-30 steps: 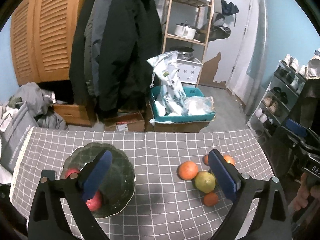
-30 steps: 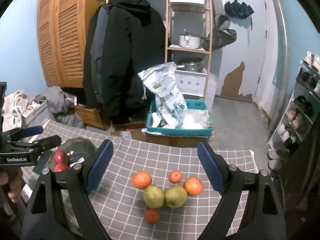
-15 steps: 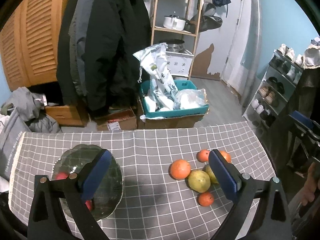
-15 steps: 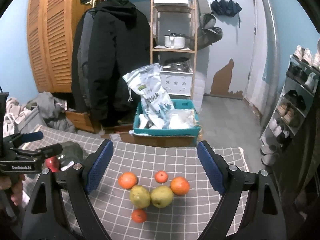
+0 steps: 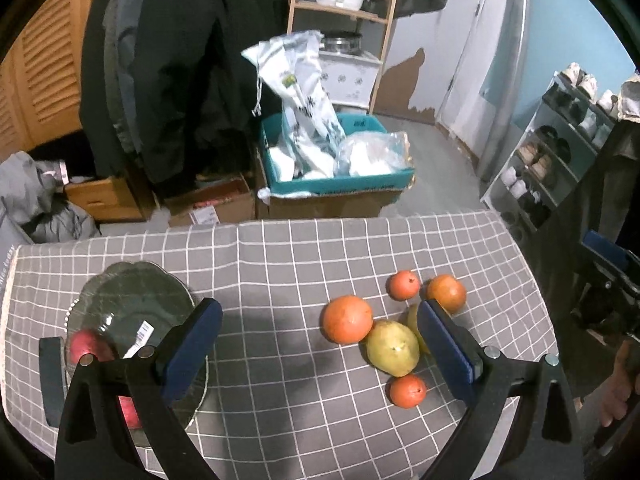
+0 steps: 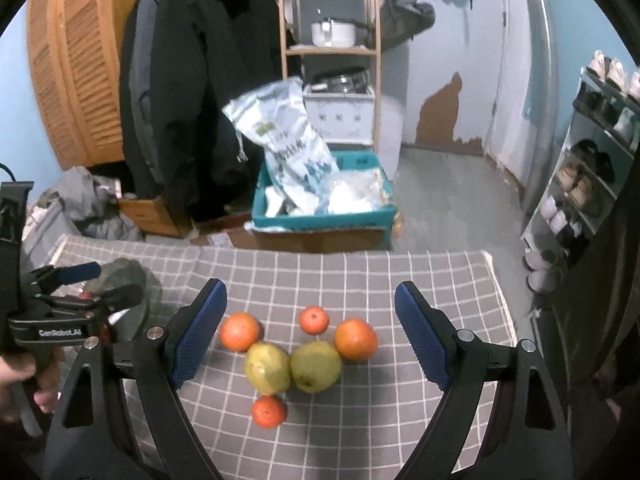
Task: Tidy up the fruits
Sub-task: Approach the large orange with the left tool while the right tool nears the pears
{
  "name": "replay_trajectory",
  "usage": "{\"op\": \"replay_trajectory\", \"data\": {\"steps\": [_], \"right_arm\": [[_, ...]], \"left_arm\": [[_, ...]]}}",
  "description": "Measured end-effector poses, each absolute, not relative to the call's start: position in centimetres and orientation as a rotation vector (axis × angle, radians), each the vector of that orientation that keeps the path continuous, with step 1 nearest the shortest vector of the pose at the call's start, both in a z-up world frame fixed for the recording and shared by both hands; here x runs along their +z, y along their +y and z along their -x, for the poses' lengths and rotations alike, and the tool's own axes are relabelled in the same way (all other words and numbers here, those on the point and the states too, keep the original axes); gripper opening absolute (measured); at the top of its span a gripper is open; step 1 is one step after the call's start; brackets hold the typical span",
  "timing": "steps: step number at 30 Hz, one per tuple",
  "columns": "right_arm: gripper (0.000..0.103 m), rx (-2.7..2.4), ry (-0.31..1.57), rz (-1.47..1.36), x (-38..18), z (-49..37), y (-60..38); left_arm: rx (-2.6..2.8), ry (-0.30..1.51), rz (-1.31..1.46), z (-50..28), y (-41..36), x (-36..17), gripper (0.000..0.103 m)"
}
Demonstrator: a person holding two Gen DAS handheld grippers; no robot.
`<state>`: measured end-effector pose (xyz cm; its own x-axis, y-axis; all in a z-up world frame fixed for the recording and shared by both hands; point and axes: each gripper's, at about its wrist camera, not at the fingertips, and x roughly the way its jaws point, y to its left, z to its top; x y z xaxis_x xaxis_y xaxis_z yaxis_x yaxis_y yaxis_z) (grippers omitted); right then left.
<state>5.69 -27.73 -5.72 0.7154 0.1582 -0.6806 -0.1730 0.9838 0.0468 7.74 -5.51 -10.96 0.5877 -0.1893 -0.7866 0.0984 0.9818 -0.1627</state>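
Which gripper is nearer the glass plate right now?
Left. The left gripper hangs open with one finger over the glass plate; the right gripper is open above the loose fruit, off to the plate's side.

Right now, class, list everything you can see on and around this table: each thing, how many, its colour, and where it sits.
oranges: four, orange, clustered on the tablecloth's right half
pears: two, yellow-green, touching, mid-cluster
red fruits: two, red, in the bowl
glass bowl: one, dark clear, tablecloth's left side
tablecloth: one, grey with white grid, over the table
teal crate: one, holding white bags, floor behind table
black coats: hanging, by the wooden doors
wooden shelf: one, holds a white pot
shoe rack: one, right wall
left claw: open, empty
right claw: open, empty
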Motion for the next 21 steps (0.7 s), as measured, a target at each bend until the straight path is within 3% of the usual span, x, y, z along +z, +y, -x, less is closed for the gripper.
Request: {"op": "replay_trajectory", "data": {"steps": [21], "right_arm": [[0.086,0.102,0.989,0.037,-14.6,-9.1,-29.0]], "left_arm": [[-0.17,1.078,0.017,-11.6,-9.2,-18.7,0.099]]}}
